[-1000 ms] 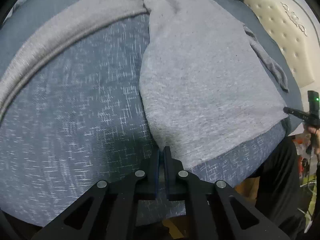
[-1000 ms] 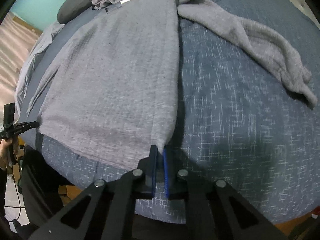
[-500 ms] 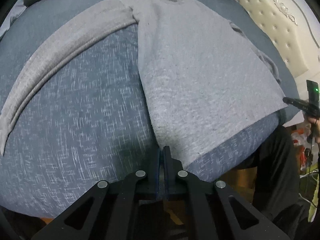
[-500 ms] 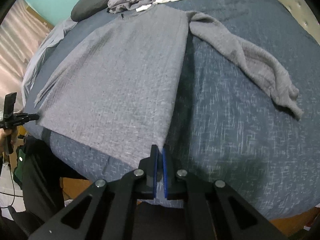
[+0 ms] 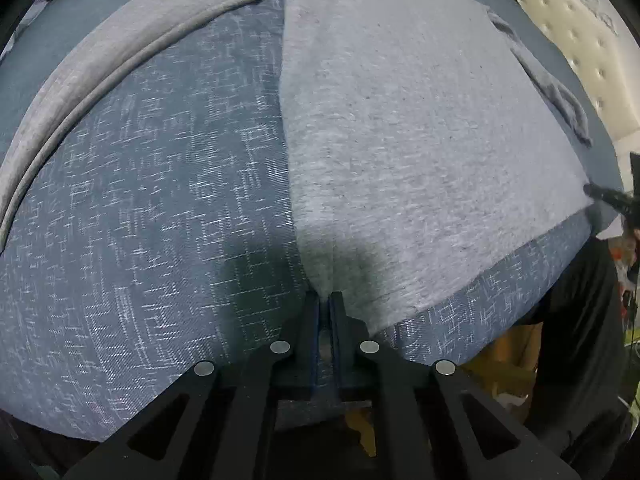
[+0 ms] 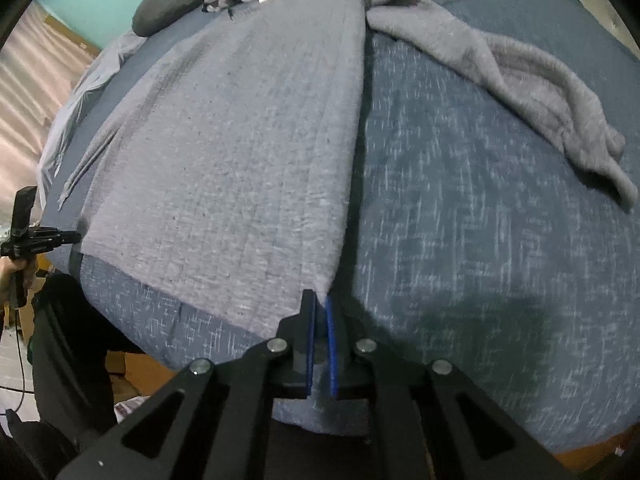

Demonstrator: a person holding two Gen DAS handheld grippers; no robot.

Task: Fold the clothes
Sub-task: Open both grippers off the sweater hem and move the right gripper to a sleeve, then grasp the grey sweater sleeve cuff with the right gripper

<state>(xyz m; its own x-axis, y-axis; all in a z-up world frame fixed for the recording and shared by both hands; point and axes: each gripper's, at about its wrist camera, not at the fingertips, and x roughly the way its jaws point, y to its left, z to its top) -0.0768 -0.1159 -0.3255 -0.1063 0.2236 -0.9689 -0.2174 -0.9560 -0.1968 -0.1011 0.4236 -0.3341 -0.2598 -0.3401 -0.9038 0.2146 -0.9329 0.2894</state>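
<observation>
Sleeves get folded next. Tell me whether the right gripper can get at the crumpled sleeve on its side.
Probably yes. The crumpled sleeve lies in the open on the blue bedspread, nothing across the way. But the right gripper sits at the sweater's hem corner, its jaws just opening, fabric between them.

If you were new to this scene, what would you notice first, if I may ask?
A large grey knit sweater lies spread flat across the dark blue speckled bedspread. The left gripper and right gripper pinch its two bottom corners, jaws just opening. One sleeve lies crumpled at the right.
</observation>
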